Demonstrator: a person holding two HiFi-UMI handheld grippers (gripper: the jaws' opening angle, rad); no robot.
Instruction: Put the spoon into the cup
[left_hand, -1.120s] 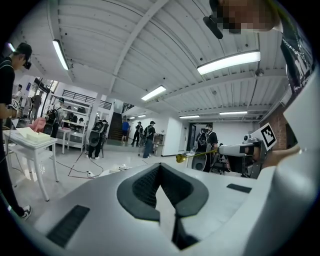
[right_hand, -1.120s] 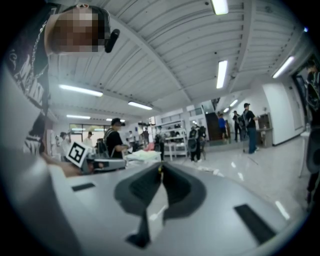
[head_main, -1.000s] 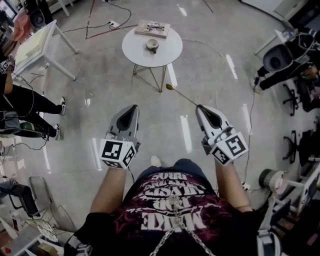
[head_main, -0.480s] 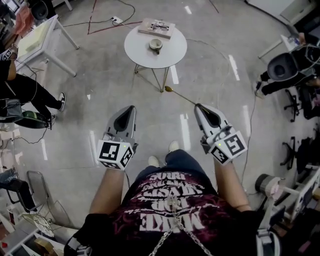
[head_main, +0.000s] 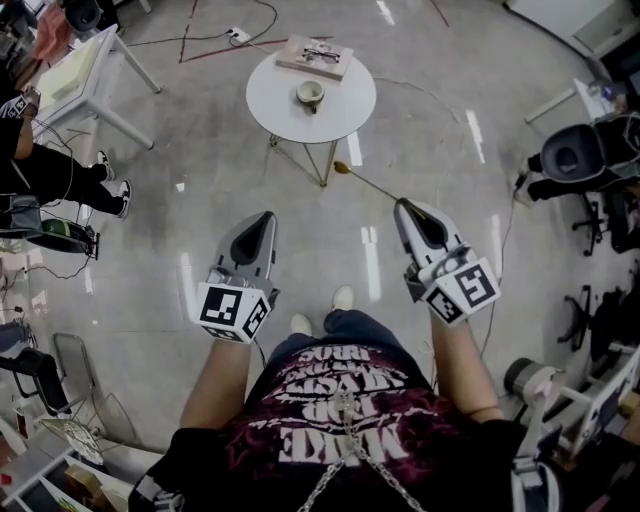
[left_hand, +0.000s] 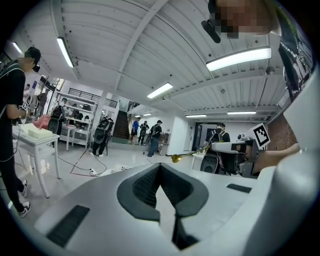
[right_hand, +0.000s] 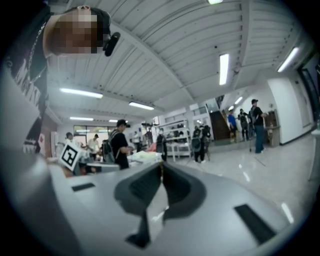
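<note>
Carrying stage: the spoon (head_main: 368, 183) is not yet in the cup (head_main: 310, 93). The right gripper (head_main: 402, 203) pinches its handle end, and the slim gold spoon juts ahead of the jaws, bowl foremost. The cup stands on a table (head_main: 270, 110), well ahead of both grippers. The left gripper (head_main: 268, 216) is pressed together, empty.

head — high, steeply down | gripper views — level, close along fingers (left_hand: 141, 186)

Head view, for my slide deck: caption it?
Right gripper holds the spoon short of the round table bearing the cup.
</note>
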